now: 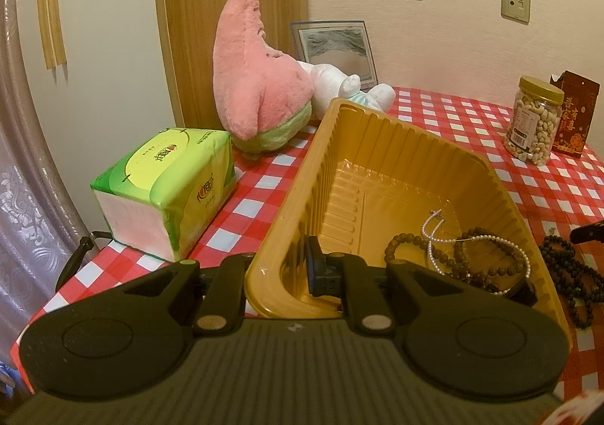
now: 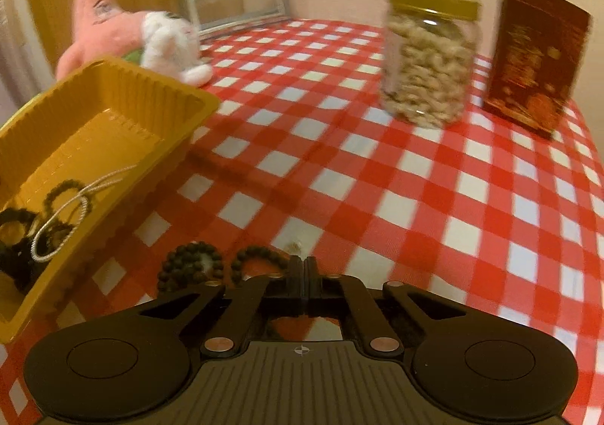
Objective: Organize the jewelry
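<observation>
Jaws, L: your left gripper (image 1: 298, 266) is clamped on the near wall of the yellow tray (image 1: 377, 145), one pad inside, one outside.
Jaws, R: your right gripper (image 2: 304, 274) has its pads pressed together. Dark bead string (image 2: 226, 264) lies just left of the tips and seems to run under them; can't tell if a bead is actually pinched.
Inside tray: pearl strand (image 1: 432, 236) and brown bead bracelets (image 1: 475, 258) sit just right of your L jaws, bunched in the near-right corner. Far half of the tray is bare.
Outside tray: the dark string rests on the red-check cloth (image 2: 377, 179), looped in two rough rings, just beside the tray's right wall.
Axis, tray: long axis runs away from your L jaws toward the pink plush (image 1: 249, 85); open side up.
Axis, beads: loops spread sideways across your R tips, left to right; no clear pointing end.
Risk 1: if the pinch caught nothing or only one bead, the string prob. slips off on the lift.
Risk 2: hanging loops could snag the tray rim and drag it; keep your L clamp firm.
Risk 3: dropping on the pile may tangle it w/ the pearls; aim for the bare far half.
Further out: nut jar (image 2: 430, 58) and dark red box (image 2: 536, 58), well apart from R jaws.
</observation>
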{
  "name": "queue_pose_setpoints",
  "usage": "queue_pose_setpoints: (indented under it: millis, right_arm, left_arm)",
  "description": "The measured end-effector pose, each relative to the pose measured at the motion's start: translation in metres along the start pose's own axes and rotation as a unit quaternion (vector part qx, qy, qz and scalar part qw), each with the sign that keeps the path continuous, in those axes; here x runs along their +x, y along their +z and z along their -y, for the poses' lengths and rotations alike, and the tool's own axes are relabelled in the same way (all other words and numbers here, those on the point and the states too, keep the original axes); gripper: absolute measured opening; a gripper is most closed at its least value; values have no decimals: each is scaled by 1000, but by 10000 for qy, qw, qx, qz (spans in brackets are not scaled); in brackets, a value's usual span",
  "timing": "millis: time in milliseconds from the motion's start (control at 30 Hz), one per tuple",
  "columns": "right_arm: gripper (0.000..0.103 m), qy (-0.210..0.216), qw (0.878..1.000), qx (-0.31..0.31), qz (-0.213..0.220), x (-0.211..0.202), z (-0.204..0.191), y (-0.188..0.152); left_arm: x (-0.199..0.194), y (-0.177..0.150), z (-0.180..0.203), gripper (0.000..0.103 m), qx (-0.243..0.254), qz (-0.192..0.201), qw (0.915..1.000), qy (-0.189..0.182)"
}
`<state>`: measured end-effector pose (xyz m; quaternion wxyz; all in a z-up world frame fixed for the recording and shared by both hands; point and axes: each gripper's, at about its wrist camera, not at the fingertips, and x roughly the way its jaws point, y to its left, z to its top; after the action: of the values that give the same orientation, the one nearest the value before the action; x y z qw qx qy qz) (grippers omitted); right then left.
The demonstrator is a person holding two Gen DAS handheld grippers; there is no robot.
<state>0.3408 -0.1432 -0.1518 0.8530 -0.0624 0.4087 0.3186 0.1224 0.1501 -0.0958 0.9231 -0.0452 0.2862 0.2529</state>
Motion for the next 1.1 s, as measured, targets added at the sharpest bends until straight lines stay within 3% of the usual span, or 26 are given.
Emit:
queue_pose_setpoints:
  millis: [200,400,533,567,900,1100]
  right_arm:
    - [2,-4,10000,48,15,0,2,4]
    - [7,115,9979,643,17,9,-1,12]
    - [28,102,9946,1032,72,10,-1,10]
    - [28,98,9939,1095,119,9,-1,10]
    - [27,-303,9941,1017,218,23,-14,16]
    - [12,-808,9954,448,270,26,-36,10]
  left_arm:
    - [0,0,0,12,6,2,10000,0]
    - [0,0,-1,12,-9,-2,10000,4]
    - [0,0,0,12,-12,-6,10000,2]
    - [0,0,0,12,-17,-8,10000,3]
    - [3,-1,1,13,-26,-63,10000,9]
    - [4,-2,0,13,-37,-68,10000,6]
